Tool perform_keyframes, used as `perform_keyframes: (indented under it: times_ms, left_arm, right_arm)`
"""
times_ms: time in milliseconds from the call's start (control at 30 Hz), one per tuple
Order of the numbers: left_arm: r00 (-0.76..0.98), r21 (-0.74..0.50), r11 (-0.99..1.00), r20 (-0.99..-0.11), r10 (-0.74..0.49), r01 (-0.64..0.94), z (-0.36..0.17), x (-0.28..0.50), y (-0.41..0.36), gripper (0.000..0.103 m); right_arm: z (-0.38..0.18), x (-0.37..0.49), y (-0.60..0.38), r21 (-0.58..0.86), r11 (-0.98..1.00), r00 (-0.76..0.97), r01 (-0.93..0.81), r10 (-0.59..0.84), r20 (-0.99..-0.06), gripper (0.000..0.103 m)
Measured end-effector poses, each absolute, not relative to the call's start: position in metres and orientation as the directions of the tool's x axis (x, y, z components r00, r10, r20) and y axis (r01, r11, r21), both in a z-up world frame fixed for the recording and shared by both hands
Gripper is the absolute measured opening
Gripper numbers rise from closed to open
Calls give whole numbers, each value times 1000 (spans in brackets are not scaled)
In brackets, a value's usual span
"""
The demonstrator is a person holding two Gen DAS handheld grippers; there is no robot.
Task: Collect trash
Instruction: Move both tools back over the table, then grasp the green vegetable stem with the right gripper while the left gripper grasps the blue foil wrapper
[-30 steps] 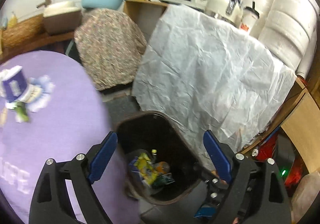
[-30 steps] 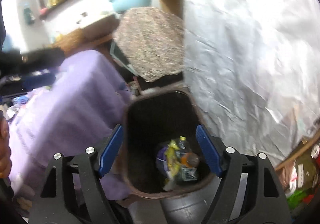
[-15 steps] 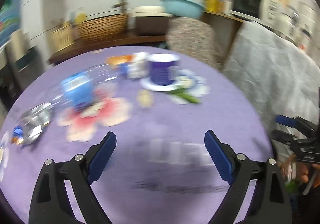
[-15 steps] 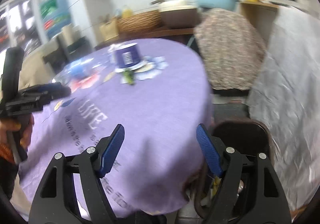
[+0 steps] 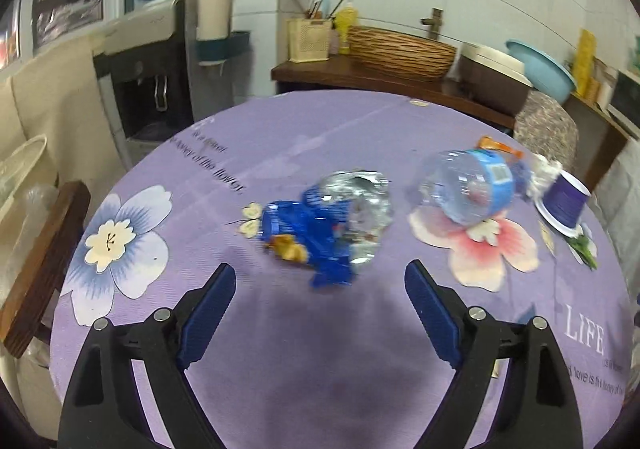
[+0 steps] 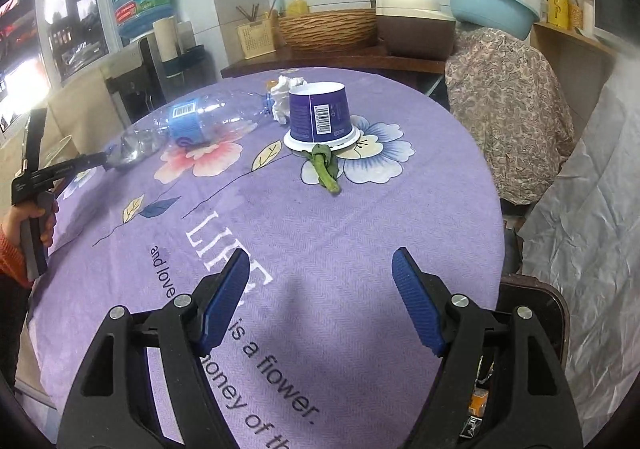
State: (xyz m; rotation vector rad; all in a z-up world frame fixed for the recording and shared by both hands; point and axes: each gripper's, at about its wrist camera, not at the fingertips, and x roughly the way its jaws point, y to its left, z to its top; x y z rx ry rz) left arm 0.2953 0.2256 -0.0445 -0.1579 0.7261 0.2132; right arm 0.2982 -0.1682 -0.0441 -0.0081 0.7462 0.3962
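Note:
A crumpled blue and silver wrapper (image 5: 332, 225) lies on the purple tablecloth just ahead of my open, empty left gripper (image 5: 320, 293). A clear plastic bottle with a blue label (image 5: 468, 185) lies to its right and also shows in the right wrist view (image 6: 192, 121). An upturned purple cup (image 6: 320, 117) stands beside a green stalk (image 6: 326, 169) and a white paper wad (image 6: 282, 95). My right gripper (image 6: 320, 293) is open and empty above the table's near edge. The dark trash bin (image 6: 548, 305) sits low to its right.
The round table (image 6: 360, 233) has a covered chair (image 6: 508, 105) behind it and a white sheeted counter (image 6: 600, 177) on the right. A water dispenser (image 5: 156, 61) and a wooden chair (image 5: 44, 261) stand to the left.
Both grippers swung away from over the trash bin and now face the table. The left one has come close to the wrapper. Both stay open and empty.

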Motion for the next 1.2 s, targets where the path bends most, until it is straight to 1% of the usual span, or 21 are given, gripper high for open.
perform_keyframes:
  times_ms: [33,133,167,233,300,333,367,400,433,467,500,567,600,667,800,867,900,967,1033,1100,1200]
  left_arm:
    - [722,-78,962,-677,142,-263,-46,301,233,81]
    - [708,-106,958,-696,120,-266,-51,315,247,80]
    - [702,-110,958,-703,114,-265,-53,320,249,77]
    - [701,-122,961,-708,91,-248,-54,330,249,76]
    - [703,-124,964,-707,80,-235,-55,337,248,66]
    - [700,-126,965,-711,73,-228,-56,340,247,57]
    - [695,-130,967,-716,63,-221,-58,343,246,51]
    - [694,-134,967,-718,57,-218,-59,345,247,47]
    - [693,-143,966,-719,50,-217,-61,347,247,38]
    - [691,-150,965,-721,41,-214,-62,347,248,35]
    - [695,-161,964,-718,31,-209,-62,347,249,34]
    - [703,-165,965,-711,26,-204,-61,346,248,29]
    - [706,-163,966,-708,26,-199,-61,345,248,28]
    - [708,-159,969,-706,23,-189,-62,343,246,20]
    - [715,-153,973,-698,18,-174,-61,335,242,19]
    - [717,-144,975,-697,21,-168,-60,333,240,18]
    - [719,-142,976,-695,22,-167,-59,332,239,18]
    - [721,-151,975,-692,15,-164,-59,328,239,17]
    - [724,-154,975,-690,11,-162,-57,323,238,17]
    - [728,-162,974,-686,4,-157,-54,315,237,16]
    - [741,-171,975,-672,-11,-140,-51,294,232,16]
  right_arm:
    - [-44,299,-167,130,926,663,-354,347,-663,74]
    - [-44,301,-162,127,925,659,-358,347,-667,74]
    - [-45,301,-161,122,925,658,-359,344,-670,74]
    - [-46,301,-158,115,926,656,-359,338,-675,74]
    - [-45,301,-157,110,927,656,-359,335,-677,74]
    - [-45,301,-156,108,927,656,-359,333,-677,74]
    - [-44,301,-156,106,928,657,-358,331,-677,74]
    - [-43,301,-155,104,928,658,-358,330,-677,74]
    - [-42,301,-155,102,928,659,-359,329,-676,74]
    - [-41,302,-155,97,928,661,-359,326,-676,74]
    - [-41,303,-154,93,928,661,-360,324,-677,74]
    - [-41,306,-151,89,928,657,-363,322,-681,72]
    - [-41,307,-149,87,926,653,-367,323,-685,69]
    - [-43,313,-145,89,922,639,-377,329,-695,66]
    - [-45,330,-135,72,919,625,-388,319,-712,64]
    - [-48,344,-129,53,918,614,-392,304,-728,60]
    - [-50,352,-125,39,917,606,-396,293,-739,57]
    - [-54,370,-120,22,918,589,-397,273,-760,53]
    - [-60,388,-116,18,922,571,-386,254,-780,44]
    - [-66,404,-115,17,931,558,-365,233,-797,40]
    - [-73,416,-111,16,933,547,-360,225,-807,28]
